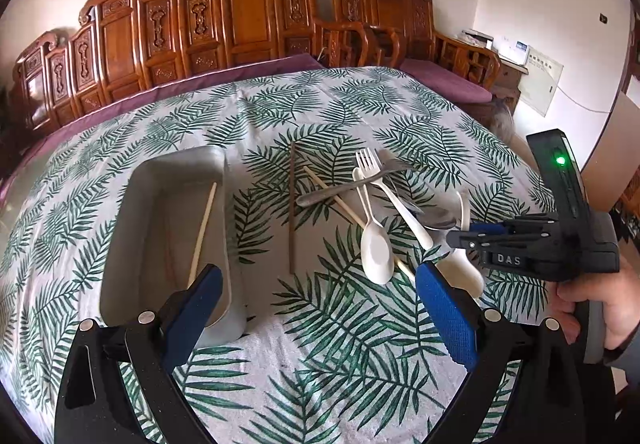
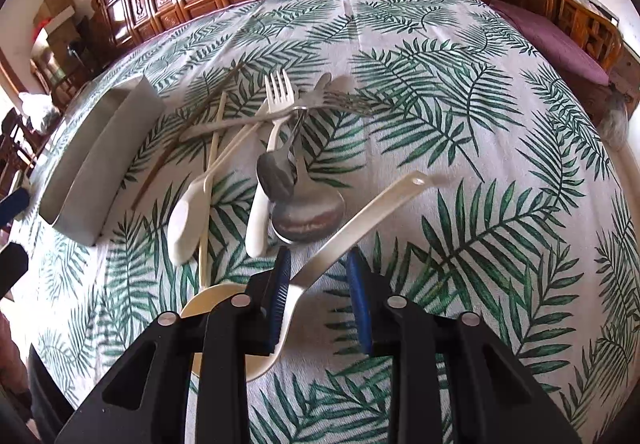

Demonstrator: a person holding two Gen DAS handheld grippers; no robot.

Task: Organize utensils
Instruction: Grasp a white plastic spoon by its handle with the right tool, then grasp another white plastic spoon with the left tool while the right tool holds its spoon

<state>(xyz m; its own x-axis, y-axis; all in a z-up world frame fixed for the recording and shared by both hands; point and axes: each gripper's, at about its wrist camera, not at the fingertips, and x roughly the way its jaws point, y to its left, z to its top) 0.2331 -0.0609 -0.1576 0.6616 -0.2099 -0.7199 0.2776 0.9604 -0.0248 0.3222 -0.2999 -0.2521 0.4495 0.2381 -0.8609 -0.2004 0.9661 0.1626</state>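
A grey tray (image 1: 160,244) lies left on the leaf-print cloth with one pale chopstick (image 1: 203,230) in it. Right of it is a heap: a white fork (image 2: 278,92), a metal fork (image 2: 320,96), a small white spoon (image 2: 186,220), a metal spoon (image 2: 308,216), a pale chopstick (image 2: 214,148) and a dark one (image 1: 292,204). The large white spoon (image 2: 372,212) rests on the cloth, its handle slanting between my right gripper's (image 2: 319,254) pads, which close on it. My left gripper (image 1: 320,308) hangs wide open and holds nothing, near the tray's near end.
Carved wooden benches (image 1: 240,16) with purple cushions line the far side of the table. A hand (image 1: 592,304) holds the right gripper (image 1: 454,237) at the right edge. The tablecloth (image 2: 460,124) beyond and right of the heap is bare.
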